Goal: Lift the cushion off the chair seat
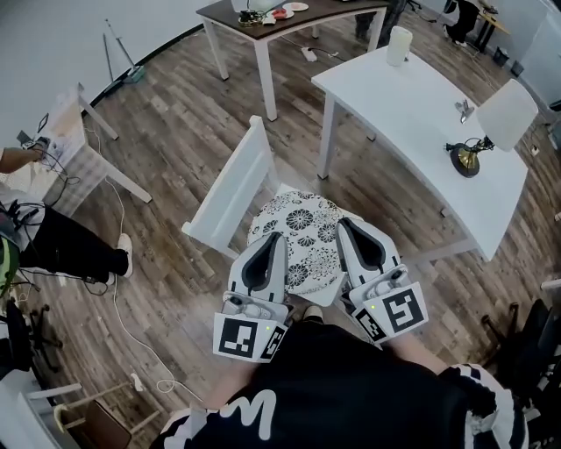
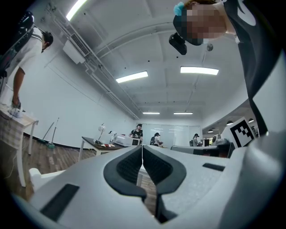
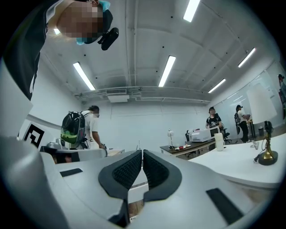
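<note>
A round cushion (image 1: 308, 230) with a black-and-white flower print lies on the seat of a white chair (image 1: 230, 191) in the head view. My left gripper (image 1: 274, 235) hovers over the cushion's left part and my right gripper (image 1: 343, 221) over its right part, both pointing away from me. In the left gripper view the left gripper (image 2: 142, 153) has its dark pads pressed together with nothing between them. The right gripper (image 3: 142, 154) looks the same in the right gripper view. Neither gripper view shows the cushion.
A white table (image 1: 419, 112) stands right of the chair, carrying a lamp (image 1: 465, 156) and a white roll (image 1: 399, 44). A brown-topped table (image 1: 263, 24) is at the back. A person (image 1: 61, 247), a small table (image 1: 72, 140) and floor cables (image 1: 131, 333) are on the left.
</note>
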Tool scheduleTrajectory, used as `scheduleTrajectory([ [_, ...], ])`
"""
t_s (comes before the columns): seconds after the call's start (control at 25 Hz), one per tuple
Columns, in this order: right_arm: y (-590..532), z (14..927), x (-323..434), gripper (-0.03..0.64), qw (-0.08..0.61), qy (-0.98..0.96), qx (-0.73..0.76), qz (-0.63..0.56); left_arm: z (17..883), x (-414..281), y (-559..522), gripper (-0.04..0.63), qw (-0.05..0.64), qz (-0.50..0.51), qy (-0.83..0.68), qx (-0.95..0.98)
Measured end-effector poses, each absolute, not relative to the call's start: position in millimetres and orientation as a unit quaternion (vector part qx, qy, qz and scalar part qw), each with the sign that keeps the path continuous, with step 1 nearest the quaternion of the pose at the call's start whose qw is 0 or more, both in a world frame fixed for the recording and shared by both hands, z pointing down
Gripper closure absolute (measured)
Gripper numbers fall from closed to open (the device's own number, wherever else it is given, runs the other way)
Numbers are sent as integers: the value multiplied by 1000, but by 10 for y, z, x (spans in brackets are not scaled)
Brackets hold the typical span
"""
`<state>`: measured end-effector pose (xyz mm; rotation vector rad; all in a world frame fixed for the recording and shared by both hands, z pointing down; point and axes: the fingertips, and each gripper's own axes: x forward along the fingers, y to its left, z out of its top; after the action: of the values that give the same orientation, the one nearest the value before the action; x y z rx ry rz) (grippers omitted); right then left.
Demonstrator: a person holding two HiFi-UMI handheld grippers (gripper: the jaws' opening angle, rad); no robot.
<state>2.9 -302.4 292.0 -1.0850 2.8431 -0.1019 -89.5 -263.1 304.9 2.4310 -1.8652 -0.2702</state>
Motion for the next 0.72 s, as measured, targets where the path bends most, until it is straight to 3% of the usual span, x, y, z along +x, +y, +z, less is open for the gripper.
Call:
scheduleTrajectory([
  [0.6,-3287,4395,-347,582,-117,941,-313,-46,3463,-1254,-2617,588,69,-54,-640,764],
  [0.68,-3329,4622,-400,467,-138,941,-303,-64,3525,-1291,-2598,589,72,-49,-644,760],
  [0.72,-3350,4749,-431,462,-151,941,-295,-74,3557,-1311,-2590,589,74,-47,-646,758],
])
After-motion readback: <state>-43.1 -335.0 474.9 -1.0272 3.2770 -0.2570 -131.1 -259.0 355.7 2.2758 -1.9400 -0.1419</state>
